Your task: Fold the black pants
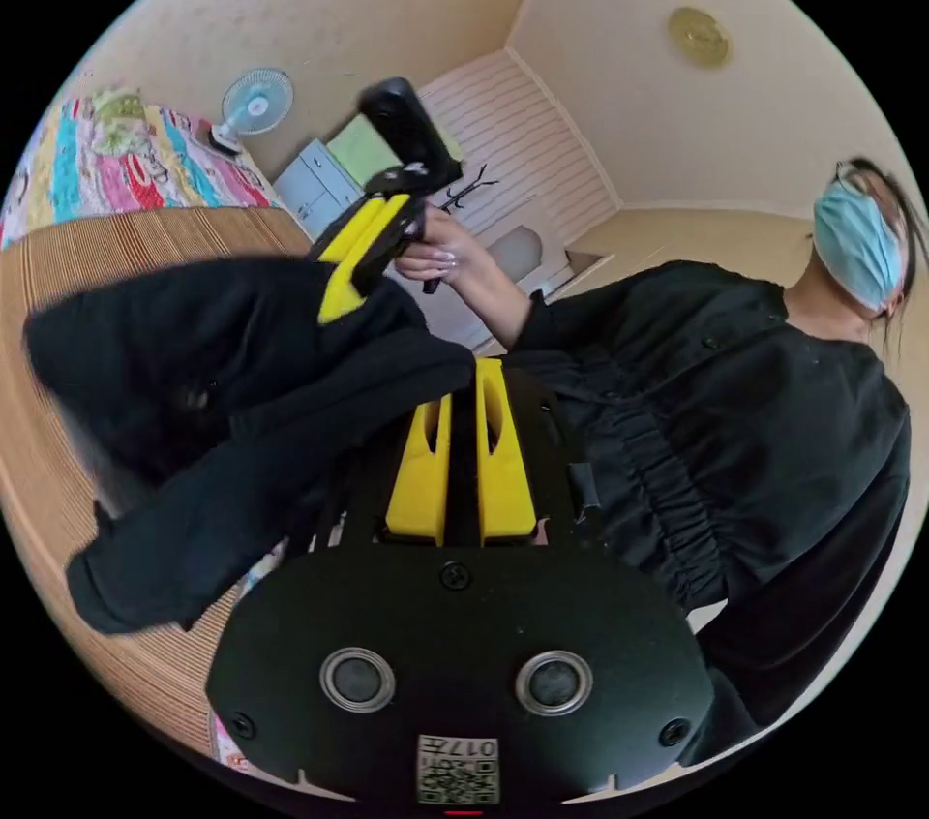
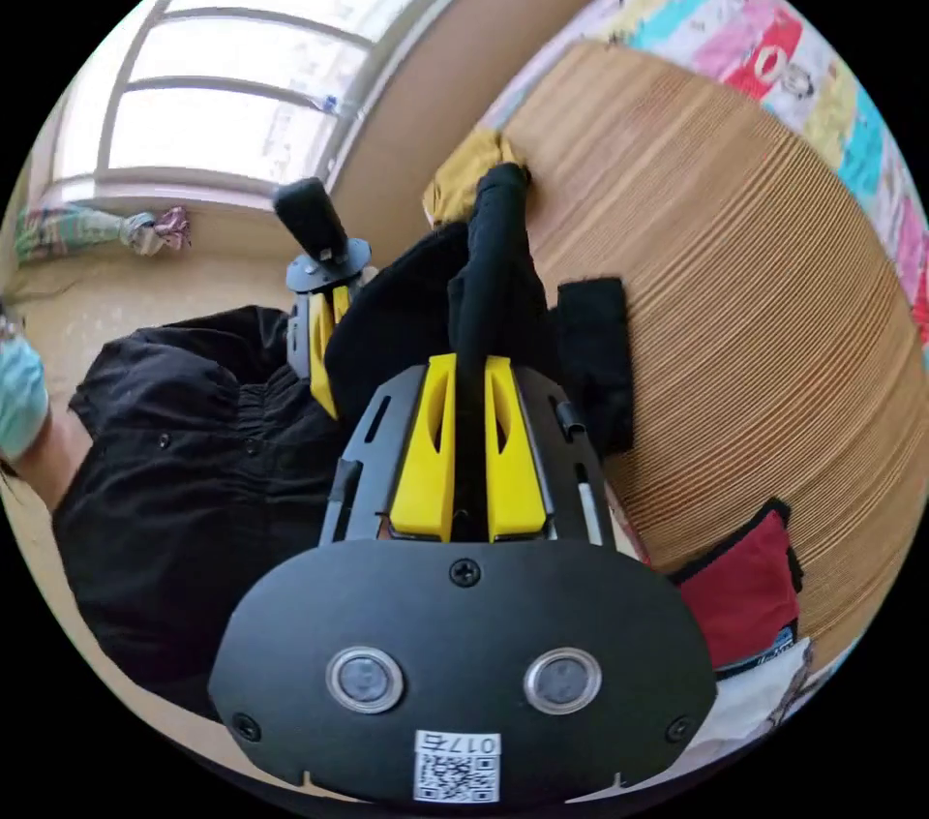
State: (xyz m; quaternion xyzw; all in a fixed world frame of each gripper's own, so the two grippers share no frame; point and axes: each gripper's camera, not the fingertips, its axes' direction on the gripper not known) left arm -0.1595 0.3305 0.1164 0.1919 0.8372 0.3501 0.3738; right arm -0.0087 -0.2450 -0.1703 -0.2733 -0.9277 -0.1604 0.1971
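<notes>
Both tongs, left tongs point(image 1: 463, 374) and right tongs point(image 2: 469, 364), are clenched on the black pants point(image 1: 223, 393), lifted above the striped mat point(image 2: 735, 296). Keep both grips tight and level so the fold lands flat.

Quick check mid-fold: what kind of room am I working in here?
Most likely a bedroom in a home. The black pants hang over a woven mat beside a colourful patterned quilt; a small fan and a big window are nearby.
</notes>
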